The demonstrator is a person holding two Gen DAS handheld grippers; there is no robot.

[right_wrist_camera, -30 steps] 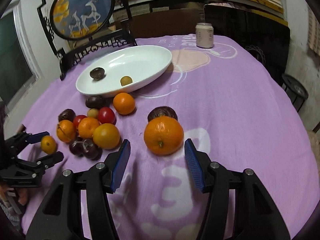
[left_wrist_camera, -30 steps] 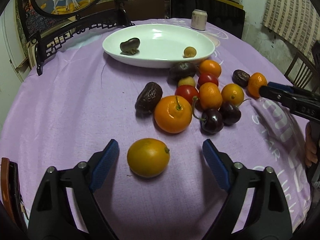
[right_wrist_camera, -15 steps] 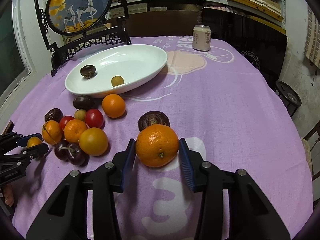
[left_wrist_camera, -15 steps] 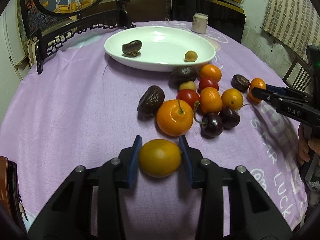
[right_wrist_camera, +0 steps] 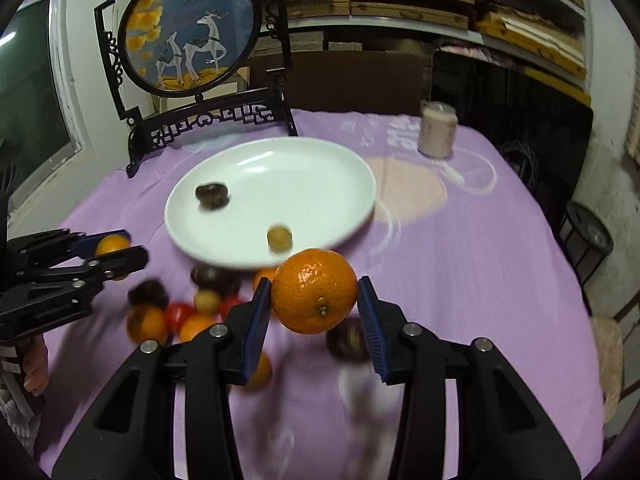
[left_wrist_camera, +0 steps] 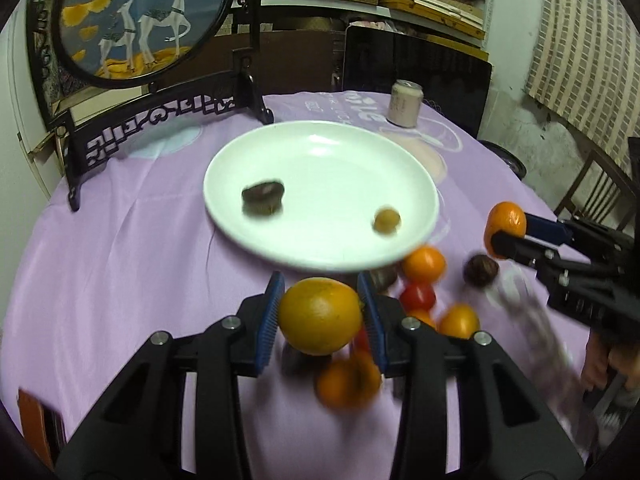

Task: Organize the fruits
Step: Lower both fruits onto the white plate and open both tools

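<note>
Orange mandarin point(right_wrist_camera: 315, 291) clamped between right fingers point(right_wrist_camera: 256, 322).

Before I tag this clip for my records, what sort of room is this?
Probably a lived-in home dining or storage room: a round table under a purple tablecloth, a framed deer painting on a carved stand, and shelves stacked with flat boxes behind.
</note>
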